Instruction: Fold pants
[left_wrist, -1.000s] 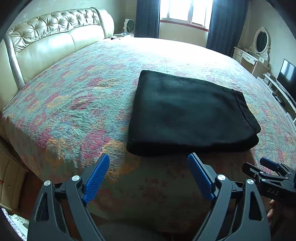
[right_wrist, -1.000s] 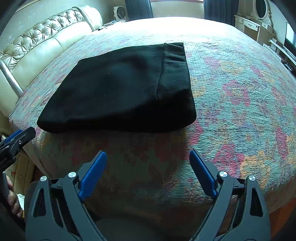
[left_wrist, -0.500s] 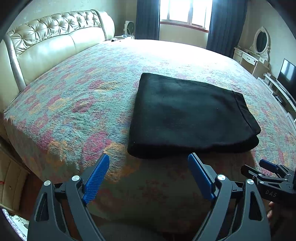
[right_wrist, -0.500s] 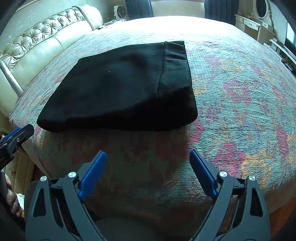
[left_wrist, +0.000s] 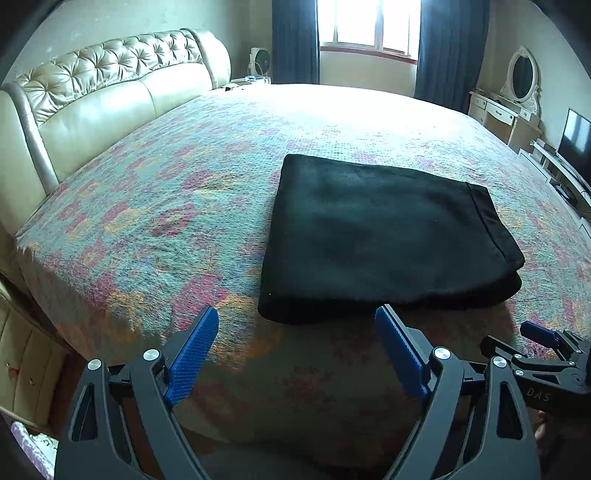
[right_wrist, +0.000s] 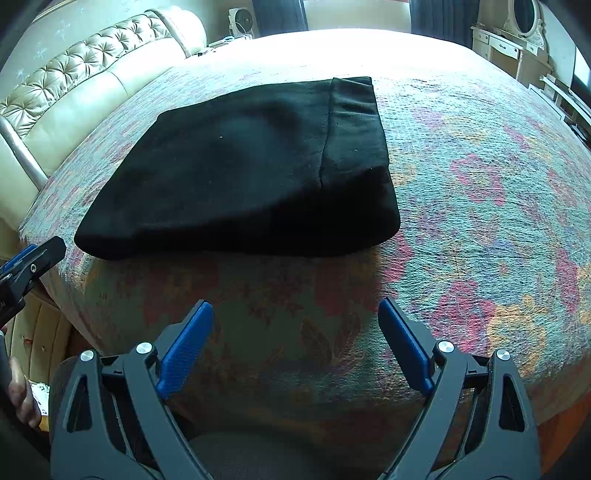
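Note:
Black pants (left_wrist: 384, 236) lie folded into a flat rectangle on the bed's flowered cover, near its front edge; they also show in the right wrist view (right_wrist: 251, 177). My left gripper (left_wrist: 297, 321) is open and empty, held just in front of the fold's near left corner. My right gripper (right_wrist: 295, 310) is open and empty, held back over the bed's front edge, short of the pants. The right gripper shows at the lower right of the left wrist view (left_wrist: 539, 354).
The bed's padded cream headboard (left_wrist: 99, 96) runs along the left. A dresser with an oval mirror (left_wrist: 521, 77) and a TV (left_wrist: 574, 138) stand at the right wall. A window with dark curtains (left_wrist: 369, 26) is at the back.
Both grippers have drawn back and risen slightly from the pants. The pants lie still and both grippers stay open.

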